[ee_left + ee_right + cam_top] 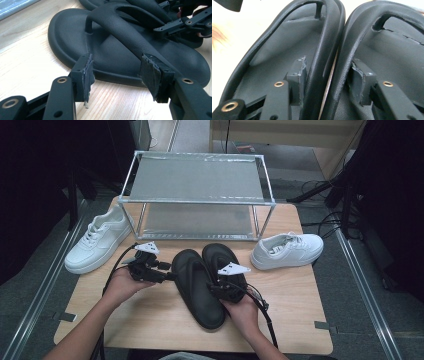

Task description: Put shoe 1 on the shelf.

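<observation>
Two black flip-flops lie side by side mid-table, the left one (197, 292) and the right one (220, 254). My right gripper (220, 287) reaches in from the heel end. In the right gripper view it (328, 75) is shut on the two neighbouring straps, one pad inside the left flip-flop (274, 57), the other inside the right flip-flop (397, 57). My left gripper (170, 276) is at the left flip-flop's outer edge. In its own view the left gripper (117, 72) stands open, its jaws spanning the sole rim and strap of that flip-flop (112, 55).
A white sneaker (97, 245) lies at the table's left edge and another (287, 250) at the right. A two-level metal rack (195, 201) stands at the back. Bare wood (150, 315) spreads in front of the flip-flops.
</observation>
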Demonstrator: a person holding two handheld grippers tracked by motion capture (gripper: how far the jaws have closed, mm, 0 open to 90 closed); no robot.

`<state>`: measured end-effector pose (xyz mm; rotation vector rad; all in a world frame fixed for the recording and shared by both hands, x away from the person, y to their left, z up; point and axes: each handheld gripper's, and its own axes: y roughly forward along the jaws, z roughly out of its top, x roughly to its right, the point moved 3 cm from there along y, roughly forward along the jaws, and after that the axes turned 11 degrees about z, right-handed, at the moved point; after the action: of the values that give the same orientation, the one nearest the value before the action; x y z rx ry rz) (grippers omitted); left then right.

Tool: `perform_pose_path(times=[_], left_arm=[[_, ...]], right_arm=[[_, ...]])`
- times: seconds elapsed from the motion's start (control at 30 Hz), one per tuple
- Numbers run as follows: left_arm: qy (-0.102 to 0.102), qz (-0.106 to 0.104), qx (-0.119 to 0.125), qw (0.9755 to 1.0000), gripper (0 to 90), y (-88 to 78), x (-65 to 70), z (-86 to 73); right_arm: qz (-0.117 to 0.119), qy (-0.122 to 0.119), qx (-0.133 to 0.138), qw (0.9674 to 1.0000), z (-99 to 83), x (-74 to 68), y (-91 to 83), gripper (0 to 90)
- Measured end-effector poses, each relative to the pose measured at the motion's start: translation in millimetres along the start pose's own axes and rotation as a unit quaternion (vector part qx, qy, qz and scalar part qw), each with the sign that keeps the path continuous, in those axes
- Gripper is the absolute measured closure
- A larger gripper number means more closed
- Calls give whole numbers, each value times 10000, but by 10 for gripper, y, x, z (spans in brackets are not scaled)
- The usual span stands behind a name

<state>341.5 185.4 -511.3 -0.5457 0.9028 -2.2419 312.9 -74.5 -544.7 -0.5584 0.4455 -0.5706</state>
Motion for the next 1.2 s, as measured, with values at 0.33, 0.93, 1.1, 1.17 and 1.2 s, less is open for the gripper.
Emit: perform_pose_path(times=[0.33,0.93,1.1,1.17,1.2], left_arm=[[40,35,-59,10000,446,-5,-33,28],[171,90,324,9993,775,-216,-38,120],[161,-68,284,9994,888,-267,-31,139],[163,-115,239,9995,899,-263,-29,140],[182,-104,210,9996,900,-263,-29,145]], right_arm=[[-75,81,-7,9999,-4,-26,0,673],[-129,413,-33,9991,37,93,-97,764],[-88,464,13,9989,78,118,-148,764],[-80,478,48,9988,97,134,-168,764],[-75,494,47,9987,103,137,-176,764]])
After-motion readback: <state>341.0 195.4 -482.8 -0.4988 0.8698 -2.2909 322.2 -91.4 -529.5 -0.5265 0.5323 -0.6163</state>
